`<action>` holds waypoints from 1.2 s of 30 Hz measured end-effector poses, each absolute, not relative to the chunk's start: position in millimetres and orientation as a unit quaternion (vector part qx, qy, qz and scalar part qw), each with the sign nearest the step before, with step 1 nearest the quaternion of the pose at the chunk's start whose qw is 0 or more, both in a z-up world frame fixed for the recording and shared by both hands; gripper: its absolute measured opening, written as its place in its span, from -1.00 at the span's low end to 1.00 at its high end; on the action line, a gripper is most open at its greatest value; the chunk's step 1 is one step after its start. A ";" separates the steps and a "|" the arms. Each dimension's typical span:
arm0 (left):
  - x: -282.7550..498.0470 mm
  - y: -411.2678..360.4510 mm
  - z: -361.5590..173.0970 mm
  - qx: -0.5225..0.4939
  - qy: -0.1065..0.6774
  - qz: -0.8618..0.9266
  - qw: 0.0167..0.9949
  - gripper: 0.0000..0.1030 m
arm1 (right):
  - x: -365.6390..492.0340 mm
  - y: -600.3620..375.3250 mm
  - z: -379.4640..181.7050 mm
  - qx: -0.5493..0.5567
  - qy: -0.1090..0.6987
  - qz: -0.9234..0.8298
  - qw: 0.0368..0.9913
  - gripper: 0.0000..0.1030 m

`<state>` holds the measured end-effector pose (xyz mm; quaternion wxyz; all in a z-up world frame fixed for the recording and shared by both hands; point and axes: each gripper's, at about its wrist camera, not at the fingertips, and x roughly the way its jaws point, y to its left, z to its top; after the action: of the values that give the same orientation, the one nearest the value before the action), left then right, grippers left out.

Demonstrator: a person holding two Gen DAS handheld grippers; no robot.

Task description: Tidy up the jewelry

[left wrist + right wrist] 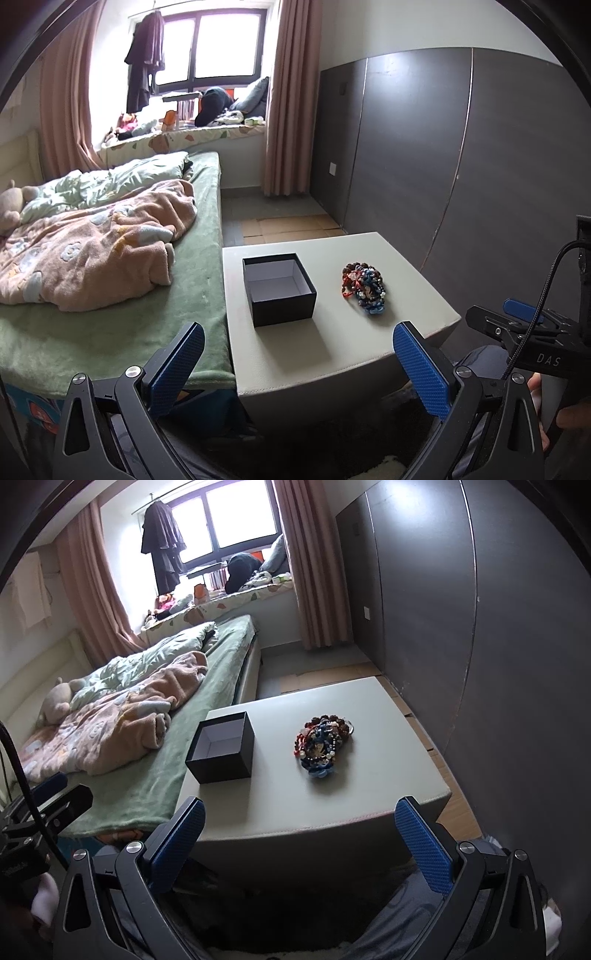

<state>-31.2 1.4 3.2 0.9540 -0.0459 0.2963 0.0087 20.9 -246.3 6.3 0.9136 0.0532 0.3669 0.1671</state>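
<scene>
A pile of beaded jewelry (365, 292) in red, blue and brown lies on the grey stool-table (295, 350), to the right of an open black box (279, 290) with a white, empty inside. The pile (322, 746) and the box (222, 752) also show in the right wrist view. My left gripper (299, 363) is open and empty, held back before the table's near edge. My right gripper (301, 840) is open and empty, also short of the near edge. The right gripper's body shows at the right of the left wrist view (532, 332).
A bed (110, 295) with a green sheet and a pink blanket adjoins the table's left side. A dark grey wardrobe wall (461, 166) runs along the right. Cardboard sheets (288, 225) lie on the floor behind the table. A dark rug lies below the grippers.
</scene>
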 end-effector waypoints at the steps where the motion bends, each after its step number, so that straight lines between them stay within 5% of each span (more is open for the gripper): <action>1: -31.7 1.6 4.1 -0.046 0.295 0.009 0.954 0.98 | 20.8 -246.7 6.1 0.055 0.367 0.168 0.913 1.00; 33: 26.2 -15.6 -7.3 -0.038 0.314 -0.020 0.948 0.98 | 52.5 -278.5 -7.5 0.104 0.380 0.170 0.903 1.00; 36: 45.7 -19.6 -17.1 -0.048 0.323 -0.029 0.945 0.97 | 65.6 -283.7 -20.1 0.110 0.390 0.165 0.899 0.75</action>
<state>45.7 -19.6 -17.1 0.9448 -0.0483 0.3229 -0.0291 65.6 -283.7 -20.1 0.8992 0.1101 0.3900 0.1652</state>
